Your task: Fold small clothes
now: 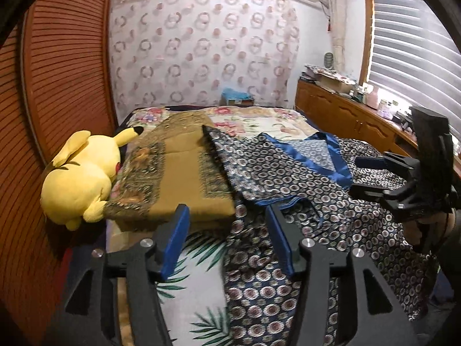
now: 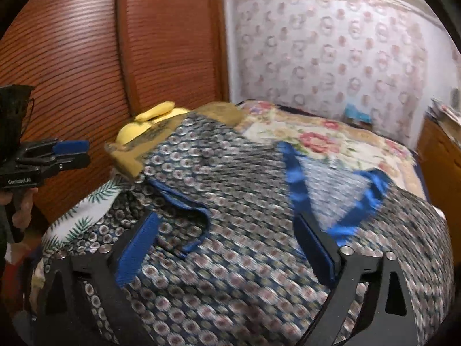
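A navy garment with a ring pattern and blue satin trim (image 1: 302, 190) lies spread on the bed; it fills the right wrist view (image 2: 245, 196). Its blue-trimmed neckline (image 1: 325, 155) points to the far side. My left gripper (image 1: 227, 210) is open and empty, hovering over the garment's left edge. My right gripper (image 2: 227, 219) is open and empty just above the garment's middle. The right gripper also shows at the right in the left wrist view (image 1: 371, 178), and the left gripper shows at the left in the right wrist view (image 2: 72, 152).
A folded mustard-brown patterned cloth (image 1: 175, 178) lies left of the garment. A yellow plush toy (image 1: 80, 176) sits against the slatted wooden doors (image 1: 66, 86). A wooden cabinet (image 1: 345, 115) with clutter runs along the right under the window. The floral bedspread (image 1: 259, 121) extends to the far wall.
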A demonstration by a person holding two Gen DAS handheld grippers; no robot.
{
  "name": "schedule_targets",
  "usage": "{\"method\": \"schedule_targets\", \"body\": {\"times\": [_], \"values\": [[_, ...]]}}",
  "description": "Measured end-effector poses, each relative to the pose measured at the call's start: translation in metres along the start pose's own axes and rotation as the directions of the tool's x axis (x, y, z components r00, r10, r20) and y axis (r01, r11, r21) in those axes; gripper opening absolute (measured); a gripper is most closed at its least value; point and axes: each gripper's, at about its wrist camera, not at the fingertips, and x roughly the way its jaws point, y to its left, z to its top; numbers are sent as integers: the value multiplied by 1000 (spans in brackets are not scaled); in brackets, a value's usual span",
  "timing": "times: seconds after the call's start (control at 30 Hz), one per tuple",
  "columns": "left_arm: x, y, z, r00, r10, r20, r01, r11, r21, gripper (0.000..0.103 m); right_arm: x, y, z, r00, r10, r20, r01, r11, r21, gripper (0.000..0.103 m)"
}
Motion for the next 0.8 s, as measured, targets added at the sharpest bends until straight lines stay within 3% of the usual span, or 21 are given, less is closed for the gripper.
{"method": "schedule_targets", "body": {"times": [0.07, 0.17, 0.4, 0.6, 0.8], "values": [[-1, 3, -3, 1000, 3, 4, -3, 1000, -7, 57, 18, 10, 7, 999, 35, -29, -36, 999, -36, 83], [-3, 6, -6, 1000, 2, 11, -2, 1000, -13, 57, 51, 26, 16, 992, 87, -86, -94, 992, -79, 77], [-10, 7, -14, 1000, -10, 3, 10, 1000, 4, 58, 111, 56, 23, 969, 140, -203, -168, 977, -131, 76], [-5, 0, -21, 1000, -25, -16, 25, 1000, 10, 59, 143, 48, 32, 966, 92, -244, -124, 985, -119, 74], [5, -10, -25, 999, -22, -38, 22, 1000, 12, 59, 142, 12, 49, 988, -58, -145, 44, 994, -96, 69]]}}
